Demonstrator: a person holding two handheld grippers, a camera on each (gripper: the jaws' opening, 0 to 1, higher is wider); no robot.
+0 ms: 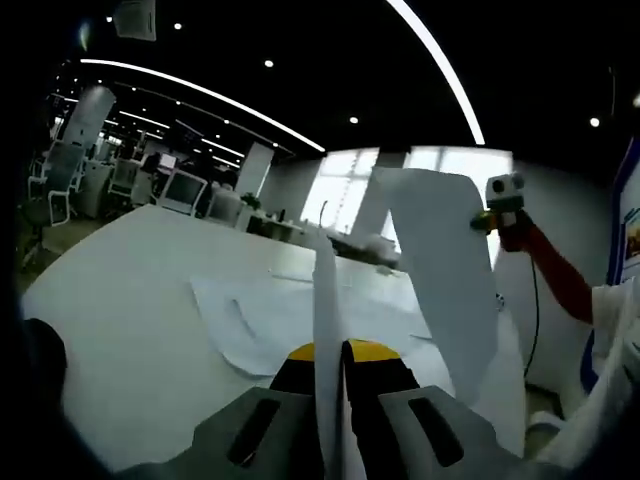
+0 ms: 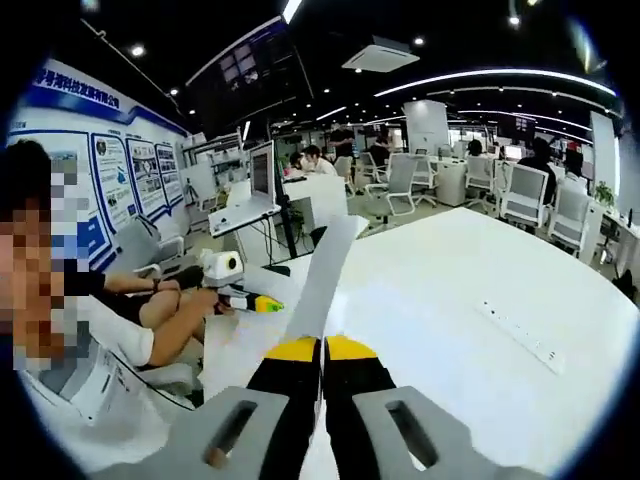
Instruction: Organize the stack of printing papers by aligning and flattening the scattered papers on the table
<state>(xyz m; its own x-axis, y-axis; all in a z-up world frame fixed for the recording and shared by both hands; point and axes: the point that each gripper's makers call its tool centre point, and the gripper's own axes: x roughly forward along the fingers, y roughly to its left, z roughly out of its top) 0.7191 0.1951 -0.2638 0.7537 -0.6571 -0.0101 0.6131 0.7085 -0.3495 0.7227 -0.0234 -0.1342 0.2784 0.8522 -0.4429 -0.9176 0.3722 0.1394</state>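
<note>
we've got both grippers, left gripper (image 1: 330, 375) and right gripper (image 2: 322, 365), clamped on one sheet (image 1: 440, 270), lifted above the table (image 1: 130, 300) (edge-on); the loose papers (image 1: 260, 320) lie below it, nearer the left.

I count two hand-held grippers, left (image 1: 331, 352) and right (image 2: 322, 345), each clamped on one paper sheet (image 1: 325, 330). One more raised sheet (image 1: 440, 280) curls nearby, and about two loose sheets (image 1: 270, 320) lie on one white surface (image 1: 120, 300).
</note>
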